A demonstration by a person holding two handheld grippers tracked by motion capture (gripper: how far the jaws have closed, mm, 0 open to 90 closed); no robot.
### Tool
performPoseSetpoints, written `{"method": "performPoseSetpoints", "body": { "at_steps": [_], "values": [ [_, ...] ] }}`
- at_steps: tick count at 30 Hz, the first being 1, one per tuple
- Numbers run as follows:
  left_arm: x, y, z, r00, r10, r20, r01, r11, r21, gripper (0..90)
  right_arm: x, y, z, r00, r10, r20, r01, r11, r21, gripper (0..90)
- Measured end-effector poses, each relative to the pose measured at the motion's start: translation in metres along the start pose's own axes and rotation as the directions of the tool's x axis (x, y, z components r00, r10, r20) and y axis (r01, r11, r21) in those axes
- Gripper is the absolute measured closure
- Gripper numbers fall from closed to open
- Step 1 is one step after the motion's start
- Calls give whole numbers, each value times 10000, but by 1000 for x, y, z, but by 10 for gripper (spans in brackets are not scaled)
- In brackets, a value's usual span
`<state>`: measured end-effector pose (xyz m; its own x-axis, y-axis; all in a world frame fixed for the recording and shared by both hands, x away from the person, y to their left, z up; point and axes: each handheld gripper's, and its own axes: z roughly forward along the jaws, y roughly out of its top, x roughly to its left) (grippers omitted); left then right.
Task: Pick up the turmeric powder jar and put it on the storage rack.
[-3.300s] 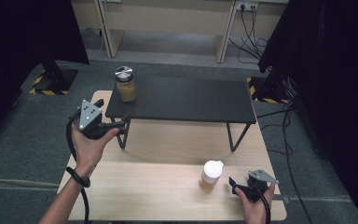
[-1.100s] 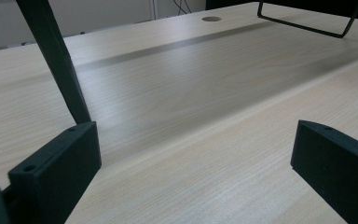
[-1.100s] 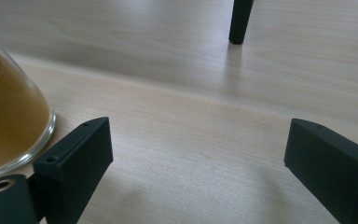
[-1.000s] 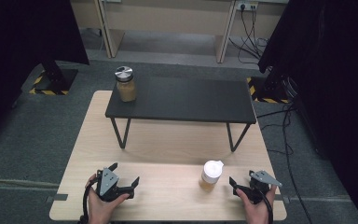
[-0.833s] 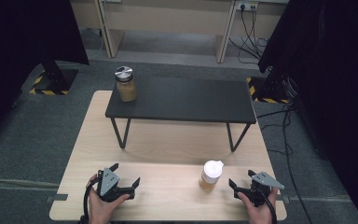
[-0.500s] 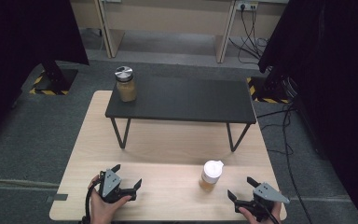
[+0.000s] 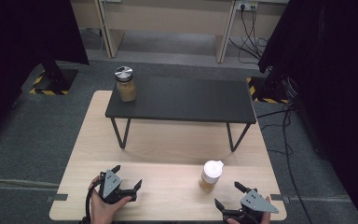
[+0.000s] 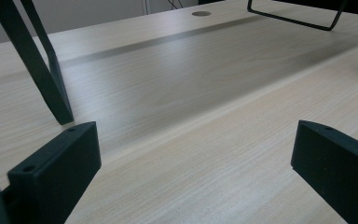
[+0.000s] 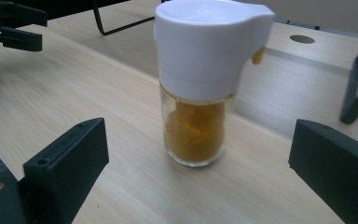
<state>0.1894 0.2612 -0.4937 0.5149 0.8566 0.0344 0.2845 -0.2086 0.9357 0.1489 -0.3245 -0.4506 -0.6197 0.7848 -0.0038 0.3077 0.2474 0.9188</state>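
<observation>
Down from mid-air comes the left gripper (image 7: 127, 179): three seconds back it hung up by the black bench's near left corner, and now it sits low at the near left of the wooden table (image 7: 168, 144), jaws spread wide and holding nothing, the hand (image 7: 103, 205) wrapped under it and the forearm coming in from the bottom edge. In the left gripper view the two black jaws frame bare wood grain, with a leg of the black bench (image 7: 182, 100) just ahead of them. Up on that bench's far left corner stands a metal-lidded jar (image 7: 125, 84) of tan contents, well apart from both hands. Moving right, the white-capped jar (image 7: 210, 176) stands upright on the table at the near right, and the right gripper (image 7: 230, 196), which has slipped back toward the table edge in the last second, points its parted, empty jaws at it from just beside, not touching. The right gripper view puts the jar squarely between the jaws: clear glass body, orange powder (image 9: 195, 128) inside, a broad plastic cap (image 9: 207, 44) with a pour lip. My read: light but breakable and slick on the glass, so the straight glass wall below the cap looks the better hold, with moderate squeeze; the cap might twist or pop.
</observation>
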Motion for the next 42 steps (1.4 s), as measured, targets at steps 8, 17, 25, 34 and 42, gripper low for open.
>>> {"method": "performPoseSetpoints", "body": {
  "at_steps": [8, 17, 25, 34, 42],
  "values": [
    [1, 0, -1, 10000, -36, 41, 37, 9999, -124, 6, 2, 6, 27, 9996, 113, 267, -117, 9998, 138, 51],
    [1, 0, -1, 10000, -55, 61, 55, 9999, -86, 6, -4, 8, 50, 9995, 309, 103, -312, 9990, 324, 72],
    [2, -1, 0, 9999, -54, 89, 54, 10000, -37, 6, -9, 9, 72, 9993, 309, -195, -300, 9987, 415, 151],
    [4, -2, 0, 9998, -164, 104, 165, 9999, -32, 6, -8, 5, 81, 10000, -50, -62, 51, 9998, 212, 296],
    [4, 0, 1, 9996, -255, 98, 254, 9997, 56, 6, -11, -2, 80, 9998, -110, -137, 109, 9999, -50, 309]
  ]
}}
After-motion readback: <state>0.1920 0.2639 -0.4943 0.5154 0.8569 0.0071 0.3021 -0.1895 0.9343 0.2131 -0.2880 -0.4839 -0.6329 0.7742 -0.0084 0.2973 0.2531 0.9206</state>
